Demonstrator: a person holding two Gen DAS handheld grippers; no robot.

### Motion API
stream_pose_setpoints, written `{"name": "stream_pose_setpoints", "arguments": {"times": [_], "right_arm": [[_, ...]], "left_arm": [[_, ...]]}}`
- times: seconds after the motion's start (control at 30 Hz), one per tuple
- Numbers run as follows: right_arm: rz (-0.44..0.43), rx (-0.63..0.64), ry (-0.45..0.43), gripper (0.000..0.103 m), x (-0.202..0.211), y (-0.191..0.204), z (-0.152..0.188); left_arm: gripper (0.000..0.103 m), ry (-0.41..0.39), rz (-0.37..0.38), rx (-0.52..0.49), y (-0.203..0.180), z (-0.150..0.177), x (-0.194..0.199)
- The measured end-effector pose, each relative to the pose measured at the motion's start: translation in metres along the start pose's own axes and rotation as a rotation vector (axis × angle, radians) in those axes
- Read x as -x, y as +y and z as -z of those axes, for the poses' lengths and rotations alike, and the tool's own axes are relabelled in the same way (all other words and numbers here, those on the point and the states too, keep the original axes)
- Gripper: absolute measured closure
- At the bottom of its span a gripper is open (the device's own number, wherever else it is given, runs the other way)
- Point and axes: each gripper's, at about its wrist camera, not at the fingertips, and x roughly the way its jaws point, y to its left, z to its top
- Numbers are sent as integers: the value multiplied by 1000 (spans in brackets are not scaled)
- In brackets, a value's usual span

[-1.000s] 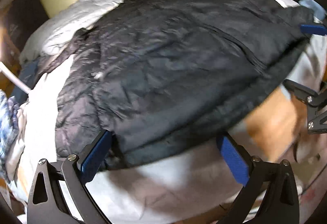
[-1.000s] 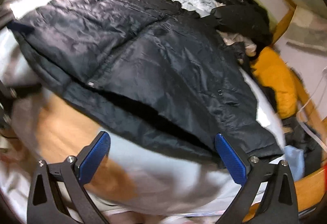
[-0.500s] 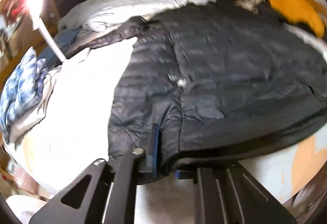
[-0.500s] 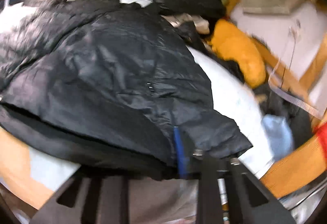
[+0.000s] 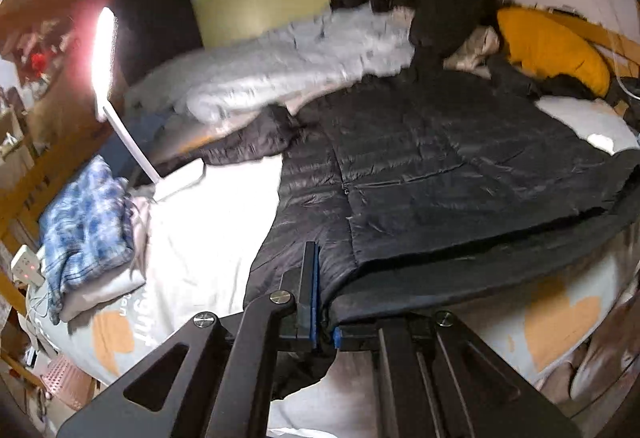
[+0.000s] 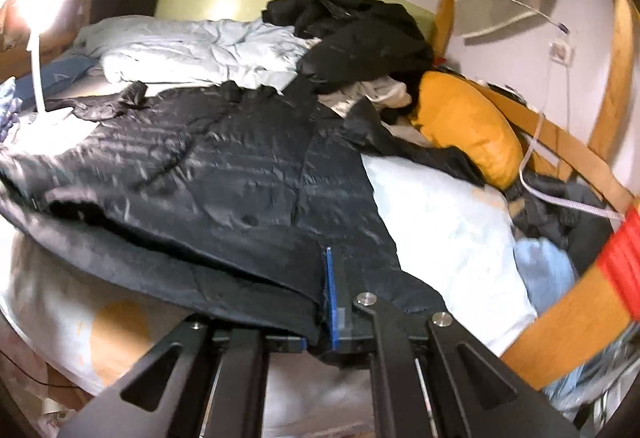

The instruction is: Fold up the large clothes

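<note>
Black quilted puffer jacket [image 5: 440, 174] lies spread across the bed [image 5: 208, 238], which is covered by a pale sheet with orange patches. Its near hem is raised off the sheet at both front corners.

Left claw [image 5: 322, 302]: jaws closed to a narrow slit, blue pads pinching the jacket's hem at the corner nearest the white part of the sheet. Fabric bunches just above the pads.

Right claw [image 6: 326, 298]: jaws likewise closed, one blue pad edge visible, the hem's other corner clamped between them. The dark lining hangs in a fold to the left of the grip.

Around the jacket: a crumpled pale grey quilt [image 6: 192, 50] behind it, a heap of black clothing [image 6: 352, 34] at the far end, an orange-yellow cushion [image 6: 464, 122] just beside the jacket's far shoulder, and a folded blue-and-white patterned cloth [image 5: 86, 214] near the left edge of the bed. A lit white lamp [image 5: 102, 54] stands at the left.

Writing: grey lettering printed on the sheet below the patterned cloth, partly hidden, not readable.
</note>
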Motion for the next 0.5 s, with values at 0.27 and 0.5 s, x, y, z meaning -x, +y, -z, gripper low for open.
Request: {"name": "stream_pose_setpoints", "arguments": {"times": [0.27, 0.5], "right_arm": [[-17, 25, 82, 96, -72, 6, -60], [-68, -55, 141, 95, -138, -4, -70]], "left_arm": [[93, 158, -14, -35, -11, -60, -75], [90, 234, 8, -10, -14, -72, -146]]}}
